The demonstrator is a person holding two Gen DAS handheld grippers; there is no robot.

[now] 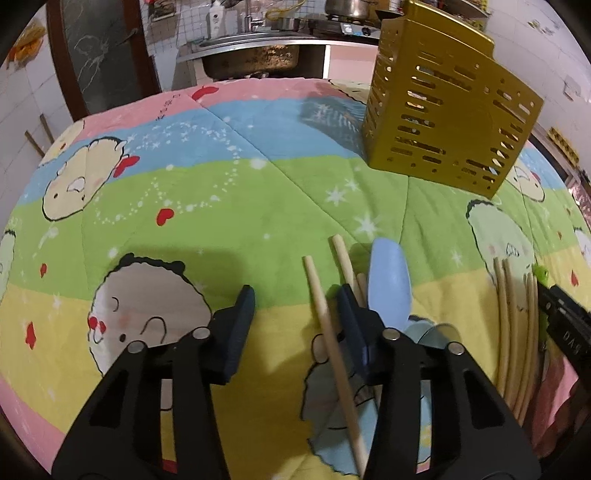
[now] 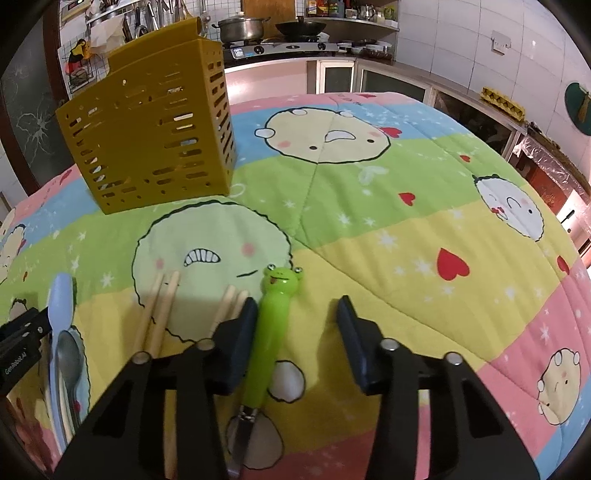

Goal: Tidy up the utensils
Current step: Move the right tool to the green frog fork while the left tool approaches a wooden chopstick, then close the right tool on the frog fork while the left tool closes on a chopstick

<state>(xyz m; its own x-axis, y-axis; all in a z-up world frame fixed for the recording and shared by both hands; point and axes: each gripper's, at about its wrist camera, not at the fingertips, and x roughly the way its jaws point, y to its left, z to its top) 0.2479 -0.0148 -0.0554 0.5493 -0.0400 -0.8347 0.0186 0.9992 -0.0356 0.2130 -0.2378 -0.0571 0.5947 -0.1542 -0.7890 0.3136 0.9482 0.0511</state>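
Observation:
A gold slotted utensil holder [image 1: 448,114] stands upright on the cartoon quilt; it also shows in the right wrist view [image 2: 151,129]. My left gripper [image 1: 297,304] is open, with a wooden chopstick [image 1: 330,354] lying between its fingers. A blue spoon [image 1: 389,280] and more chopsticks [image 1: 517,332] lie to its right. My right gripper [image 2: 297,315] is open, with a green frog-handled utensil [image 2: 267,343] lying between its fingers by the left one. Chopsticks [image 2: 157,314], the blue spoon [image 2: 61,299] and a metal spoon [image 2: 68,358] lie to its left.
The quilt [image 2: 406,229] covers the whole table. A kitchen counter with a sink [image 1: 255,55], stove and pots [image 2: 243,27] stands beyond the far edge. The other gripper's black body shows at the right edge of the left view [image 1: 565,321].

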